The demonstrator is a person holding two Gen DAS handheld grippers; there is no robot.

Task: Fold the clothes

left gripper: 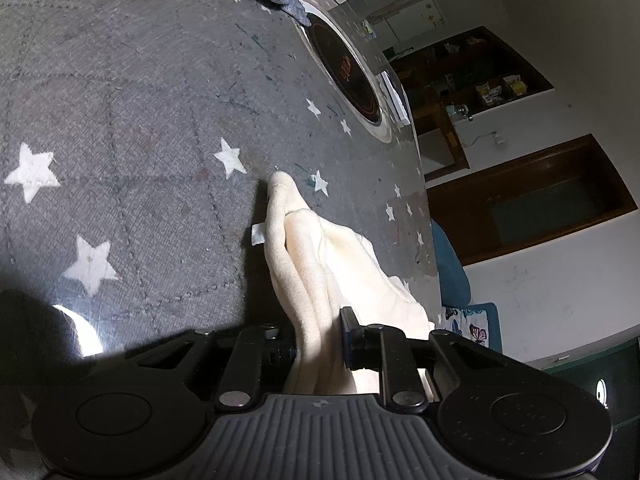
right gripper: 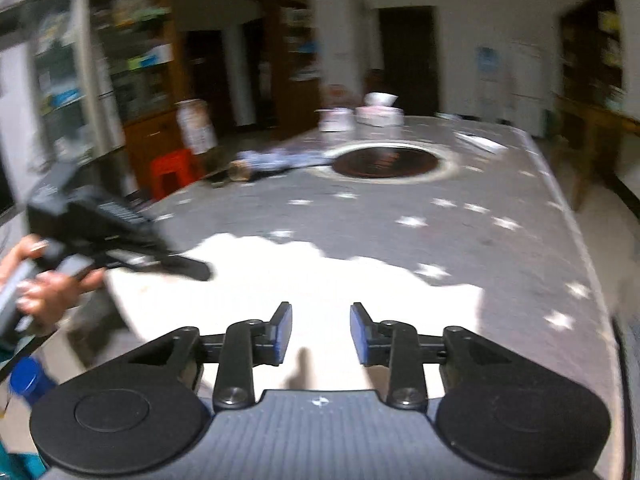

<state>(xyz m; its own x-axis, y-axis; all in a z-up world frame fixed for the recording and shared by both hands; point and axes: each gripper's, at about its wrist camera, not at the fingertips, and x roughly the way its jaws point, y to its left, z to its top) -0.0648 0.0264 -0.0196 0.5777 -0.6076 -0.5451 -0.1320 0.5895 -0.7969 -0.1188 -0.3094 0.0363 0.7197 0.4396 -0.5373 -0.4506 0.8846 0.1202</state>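
On the grey star-patterned counter [right gripper: 500, 184] | cream soft-fabric garment [right gripper: 280, 280] lies loosely spread, folding barely begun | left gripper [left gripper: 318, 334] fingers pinch a bunched edge | right gripper [right gripper: 320, 334] fingers spread, empty above it.

The desk [right gripper: 500, 248] wears a grey quilted cover scattered with white stars. A cream garment [right gripper: 280, 280] lies crumpled on its near part. Farther back a round dark burner [right gripper: 386, 162] sits sunk in the surface. Left of the burner lies a bluish cloth [right gripper: 272, 160]. At the far edge stand pale boxes [right gripper: 378, 114], too blurred to identify.
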